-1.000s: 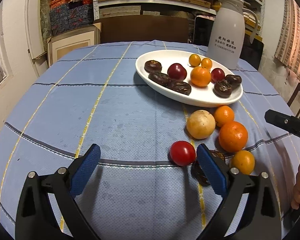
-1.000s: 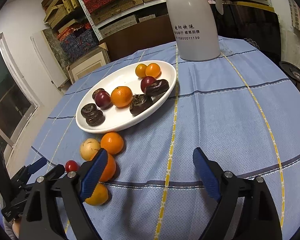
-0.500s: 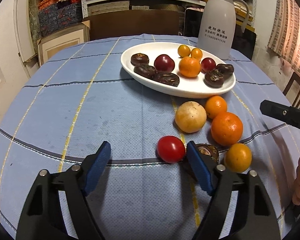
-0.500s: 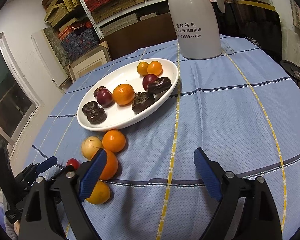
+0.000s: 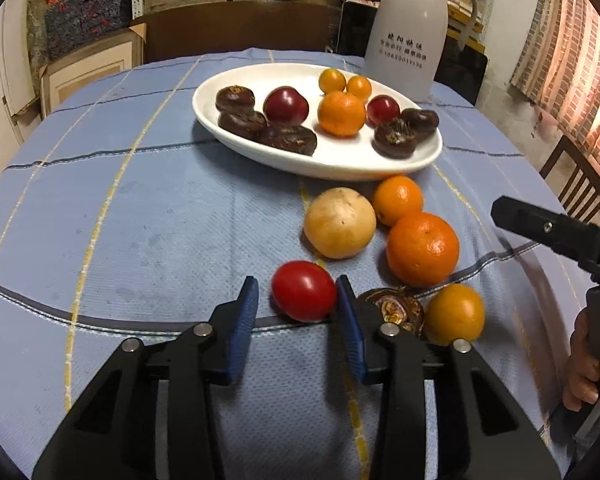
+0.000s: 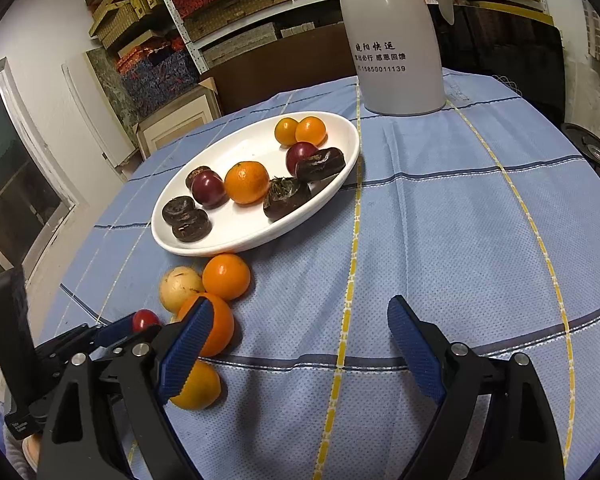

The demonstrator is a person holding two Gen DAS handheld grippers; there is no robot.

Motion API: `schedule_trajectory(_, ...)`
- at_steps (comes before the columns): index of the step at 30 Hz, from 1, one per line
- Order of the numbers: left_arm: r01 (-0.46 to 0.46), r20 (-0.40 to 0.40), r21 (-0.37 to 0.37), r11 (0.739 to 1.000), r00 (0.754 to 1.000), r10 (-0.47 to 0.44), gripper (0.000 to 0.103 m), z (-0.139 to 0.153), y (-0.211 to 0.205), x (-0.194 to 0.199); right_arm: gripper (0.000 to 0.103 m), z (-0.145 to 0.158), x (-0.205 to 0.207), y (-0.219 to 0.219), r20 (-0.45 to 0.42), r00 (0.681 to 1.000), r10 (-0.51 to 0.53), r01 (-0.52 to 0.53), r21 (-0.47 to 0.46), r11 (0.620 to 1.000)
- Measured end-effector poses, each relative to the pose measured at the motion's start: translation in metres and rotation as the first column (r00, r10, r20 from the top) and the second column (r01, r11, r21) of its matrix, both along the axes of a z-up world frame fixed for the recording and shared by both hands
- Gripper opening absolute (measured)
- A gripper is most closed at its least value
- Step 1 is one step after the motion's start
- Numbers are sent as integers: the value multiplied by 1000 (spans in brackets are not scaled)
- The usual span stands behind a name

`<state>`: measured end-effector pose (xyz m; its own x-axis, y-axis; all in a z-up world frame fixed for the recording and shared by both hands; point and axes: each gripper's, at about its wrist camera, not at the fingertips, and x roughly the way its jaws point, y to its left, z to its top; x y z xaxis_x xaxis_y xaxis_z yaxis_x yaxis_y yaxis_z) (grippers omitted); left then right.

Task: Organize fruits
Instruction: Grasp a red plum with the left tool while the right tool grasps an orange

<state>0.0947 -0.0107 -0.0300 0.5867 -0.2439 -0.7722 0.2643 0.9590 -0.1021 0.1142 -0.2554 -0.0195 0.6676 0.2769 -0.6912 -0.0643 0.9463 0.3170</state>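
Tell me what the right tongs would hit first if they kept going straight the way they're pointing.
Probably just the blue tablecloth. The right tongs stand open over bare cloth, angled downward; the white plate and white jug lie farther off, though depth is hard to judge.

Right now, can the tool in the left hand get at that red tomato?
Probably yes: the left tool is closing with the red tomato between its pads, nothing blocking; the dark fruit sits just outside.

plate (image 5: 420,156) before jug (image 5: 408,40), loose fruit (image 5: 422,248) nearer, all on table (image 5: 140,220)
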Motion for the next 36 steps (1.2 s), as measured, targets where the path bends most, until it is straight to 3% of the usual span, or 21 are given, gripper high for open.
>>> schedule_trajectory(4, -5, -2, -4, 1000, 1000, 5, 38, -2, -1, 2, 89, -2, 0, 2, -1, 1000, 6, -6, -10, 1000)
schedule_trajectory(8, -14, 0, 0, 1000, 1000, 14, 31, -1, 0, 2, 89, -2, -1, 6, 1, 1000, 24, -24, -13, 1000)
schedule_trajectory(25, -24, 16, 30, 999, 1000, 24, 31, 1, 3, -1, 88, -11, 5, 39, -55, 989, 140, -136, 68, 988)
schedule_trajectory(30, -20, 11, 39, 999, 1000, 20, 31, 0, 0, 0, 75, -13, 8, 50, -65, 983, 171, -167, 66, 984)
schedule_trajectory(32, -20, 11, 40, 999, 1000, 20, 31, 0, 0, 0, 55, -15, 8, 56, -69, 980, 186, -183, 52, 982)
schedule_trajectory(35, -19, 11, 43, 999, 1000, 19, 31, -1, -1, -1, 42, -18, 8, 63, -68, 974, 217, -214, 43, 976)
schedule_trajectory(36, -19, 11, 43, 999, 1000, 19, 31, -1, -1, -1, 42, -16, 6, 64, -56, 973, 222, -220, 34, 975)
